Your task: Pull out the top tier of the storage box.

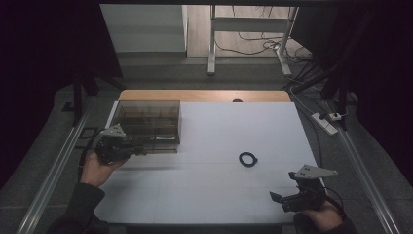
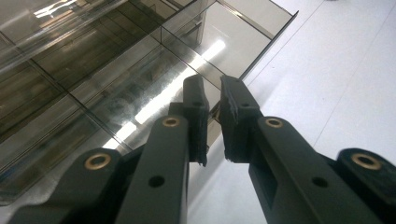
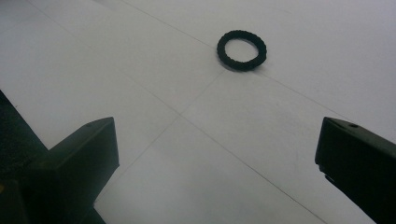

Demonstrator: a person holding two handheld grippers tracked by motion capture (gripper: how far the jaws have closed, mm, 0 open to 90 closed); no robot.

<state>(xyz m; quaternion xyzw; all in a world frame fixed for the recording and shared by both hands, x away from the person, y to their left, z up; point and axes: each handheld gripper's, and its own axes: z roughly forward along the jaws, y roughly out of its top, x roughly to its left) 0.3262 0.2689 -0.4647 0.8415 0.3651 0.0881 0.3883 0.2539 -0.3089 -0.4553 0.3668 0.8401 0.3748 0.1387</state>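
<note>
A smoky see-through drawer box (image 1: 148,119) stands at the table's back left, and its compartments (image 2: 84,70) show through the top. My left gripper (image 1: 140,150) is at the box's front edge. In the left gripper view its jaws (image 2: 213,93) are nearly together, pinching a thin brownish tab of the drawer front (image 2: 214,113); a drawer tray (image 2: 233,42) juts out beyond. A small black ring (image 1: 248,159) lies flat on the white table right of centre. My right gripper (image 1: 282,187) hovers near the front right with jaws wide apart (image 3: 217,135) and nothing between them; the ring (image 3: 241,50) lies ahead of it.
The white table top (image 1: 219,195) has a wooden strip (image 1: 204,95) along its far edge. Metal rails (image 1: 53,165) run down both sides. A desk frame and cables (image 1: 272,46) stand on the floor beyond the table.
</note>
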